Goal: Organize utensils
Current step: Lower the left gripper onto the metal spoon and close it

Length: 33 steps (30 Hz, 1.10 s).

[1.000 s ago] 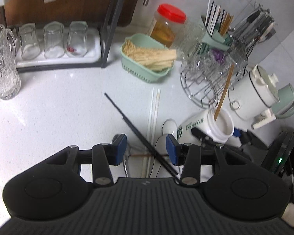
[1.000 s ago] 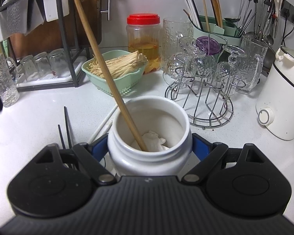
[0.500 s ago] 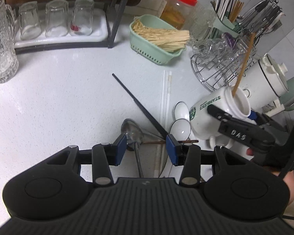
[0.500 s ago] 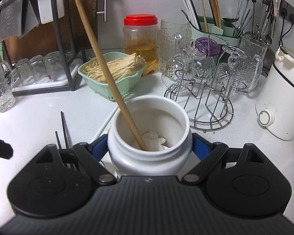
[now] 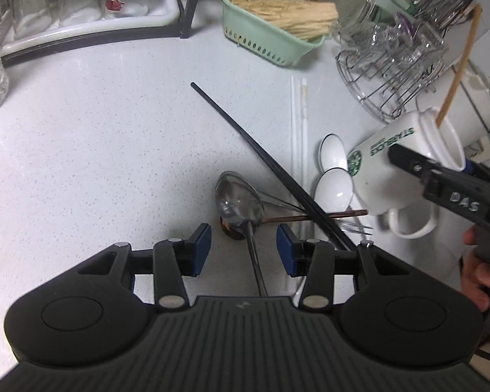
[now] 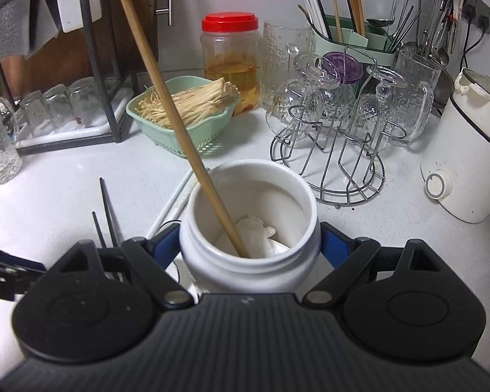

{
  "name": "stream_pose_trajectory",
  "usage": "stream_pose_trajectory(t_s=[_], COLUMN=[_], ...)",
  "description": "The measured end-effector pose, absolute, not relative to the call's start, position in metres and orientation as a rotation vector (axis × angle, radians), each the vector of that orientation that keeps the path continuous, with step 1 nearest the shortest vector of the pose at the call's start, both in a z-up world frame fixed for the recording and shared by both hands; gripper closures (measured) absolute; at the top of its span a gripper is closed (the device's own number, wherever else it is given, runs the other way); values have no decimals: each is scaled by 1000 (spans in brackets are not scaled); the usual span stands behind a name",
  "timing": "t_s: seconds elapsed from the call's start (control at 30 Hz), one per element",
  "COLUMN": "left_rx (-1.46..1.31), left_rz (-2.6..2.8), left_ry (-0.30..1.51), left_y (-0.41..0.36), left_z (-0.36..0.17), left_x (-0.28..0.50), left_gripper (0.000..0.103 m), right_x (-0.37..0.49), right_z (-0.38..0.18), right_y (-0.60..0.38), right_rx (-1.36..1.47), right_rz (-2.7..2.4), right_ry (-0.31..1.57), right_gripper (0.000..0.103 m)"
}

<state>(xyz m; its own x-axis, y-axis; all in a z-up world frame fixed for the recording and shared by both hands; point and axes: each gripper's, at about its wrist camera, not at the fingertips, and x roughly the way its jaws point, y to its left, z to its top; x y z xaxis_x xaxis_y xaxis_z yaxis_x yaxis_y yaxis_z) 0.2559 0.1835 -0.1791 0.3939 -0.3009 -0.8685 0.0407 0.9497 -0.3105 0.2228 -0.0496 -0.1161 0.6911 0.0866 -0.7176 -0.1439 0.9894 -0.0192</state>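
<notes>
My left gripper [image 5: 244, 250] hangs open just above the white counter [image 5: 98, 137]. A metal spoon [image 5: 240, 201] lies under it, its handle running between the blue pads [image 5: 202, 248] without touching them. Beside the spoon lie black chopsticks [image 5: 261, 153], white chopsticks [image 5: 299, 130], two white ceramic spoons [image 5: 334, 186], a dark brown chopstick [image 5: 310, 217] and a fork [image 5: 356, 227]. My right gripper [image 6: 250, 241] is shut on a white Starbucks mug [image 6: 248, 251], seen from the left wrist as the mug [image 5: 392, 170] tilted. A wooden chopstick [image 6: 166, 114] stands in the mug.
At the back are a green basket [image 5: 268, 26] of pale sticks, a dish rack with glasses [image 5: 65, 9], a red-lidded jar [image 6: 230, 62], a wire glass stand [image 6: 336, 150] and a green utensil holder [image 6: 349, 32]. A white cooker [image 6: 467, 163] is at the right.
My left gripper has come down closer to the utensil pile, and the metal spoon's handle now lies between its fingers. The right gripper and the mug have stayed still.
</notes>
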Motion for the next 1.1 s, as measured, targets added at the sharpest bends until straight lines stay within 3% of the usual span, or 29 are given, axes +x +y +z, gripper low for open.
stream_pose_trajectory(t_s=[0.73,0.87,1.1], left_rx=[-86,-48,-72], left_rz=[-188,-195,-218], left_ry=[1257,1268,1279], left_y=[146,144,150], left_z=[-189,-189,-189], left_x=[300,302,306], left_gripper=[53,59,60], right_x=[219,218,217], right_z=[-116,-117,-117], right_y=[-47,-47,-47], right_rx=[-67,-64,-60], right_rz=[94,90,86], right_ry=[793,788,783], right_gripper=[13,13,13])
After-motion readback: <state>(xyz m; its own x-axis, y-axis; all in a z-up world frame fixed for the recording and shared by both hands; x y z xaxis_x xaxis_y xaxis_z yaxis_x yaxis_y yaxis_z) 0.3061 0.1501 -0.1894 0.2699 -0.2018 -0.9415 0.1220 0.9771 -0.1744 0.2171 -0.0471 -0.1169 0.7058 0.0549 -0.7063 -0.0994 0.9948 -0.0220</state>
